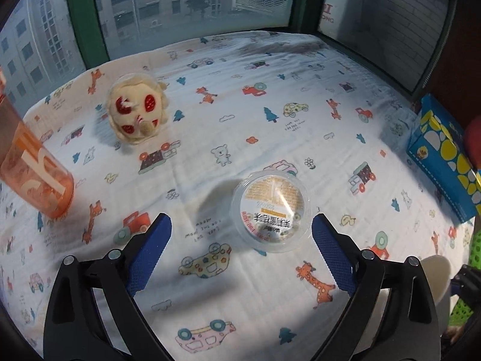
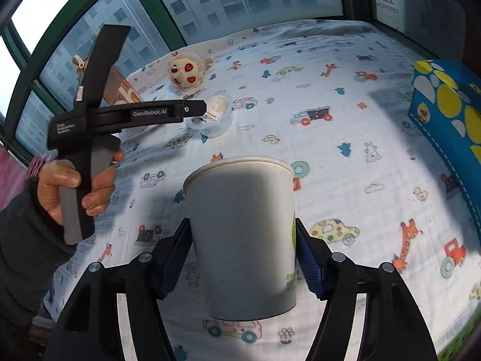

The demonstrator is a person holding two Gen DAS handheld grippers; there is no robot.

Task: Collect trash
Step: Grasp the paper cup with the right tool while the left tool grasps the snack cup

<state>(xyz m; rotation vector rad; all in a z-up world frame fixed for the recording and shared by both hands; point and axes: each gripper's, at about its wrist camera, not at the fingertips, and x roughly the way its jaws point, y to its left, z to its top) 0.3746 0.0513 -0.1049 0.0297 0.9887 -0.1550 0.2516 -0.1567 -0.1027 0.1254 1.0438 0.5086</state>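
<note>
Left wrist: cartoon-print bedsheet (image 1: 270,114) beside windows (image 1: 168,3).

A home bedroom is suggested by a cartoon-print bedsheet (image 1: 270,114), a plush toy (image 1: 135,114) and green-framed windows (image 1: 84,30) (apartment blocks beyond).

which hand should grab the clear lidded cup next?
Left. Its gripper is open with the clear cup just ahead between its fingers. The right gripper is already clamped on the paper cup, nearer the camera, so it's busy.
</note>
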